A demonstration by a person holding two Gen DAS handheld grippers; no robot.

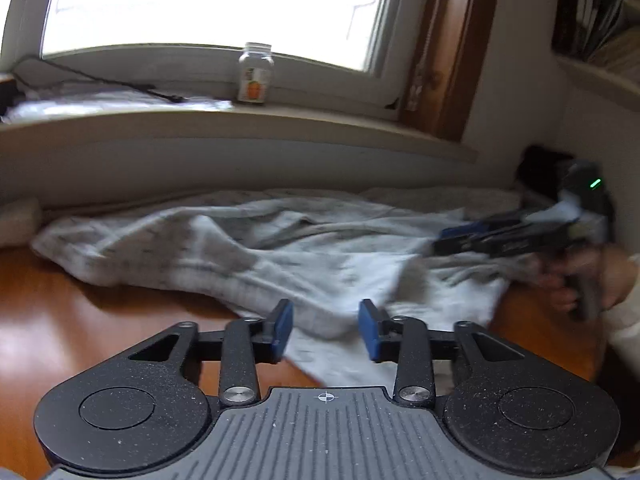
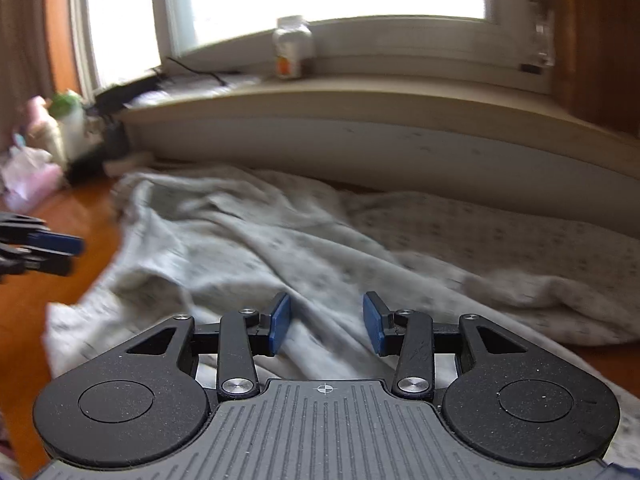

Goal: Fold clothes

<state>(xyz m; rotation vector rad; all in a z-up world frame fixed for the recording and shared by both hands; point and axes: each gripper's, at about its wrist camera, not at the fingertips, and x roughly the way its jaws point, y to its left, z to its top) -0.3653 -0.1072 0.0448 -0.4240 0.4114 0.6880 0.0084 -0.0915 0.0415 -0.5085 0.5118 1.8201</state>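
Crumpled pale grey speckled cotton garment [image 2: 256, 240] is lying spread on the glossy orange-brown wooden tabletop [image 1: 100, 304], its far edge bunching against the cream wall panel below the windowsill [image 2: 360, 100]. Its long axis is running parallel to that sill, from a heap at the left end toward a flatter, dotted stretch at the right end. A white plastic bottle with an orange label [image 2: 292, 46] is standing on the sill above the cloth's middle.

Both tools are hanging over the near edge of the garment, away from the sill. The left gripper [image 1: 326, 328] is sitting with its blue pads partly apart and nothing between them, a loose fold lying straight ahead and just below. The right gripper [image 2: 326, 324] is likewise half spread and empty, pointing down at a ridge of fabric. In the left view the right gripper is appearing blurred at the right end, so its contact with the cloth is probably nil, though I cannot be sure.

The left tool is nearer the heaped end, the right nearer the flat end.
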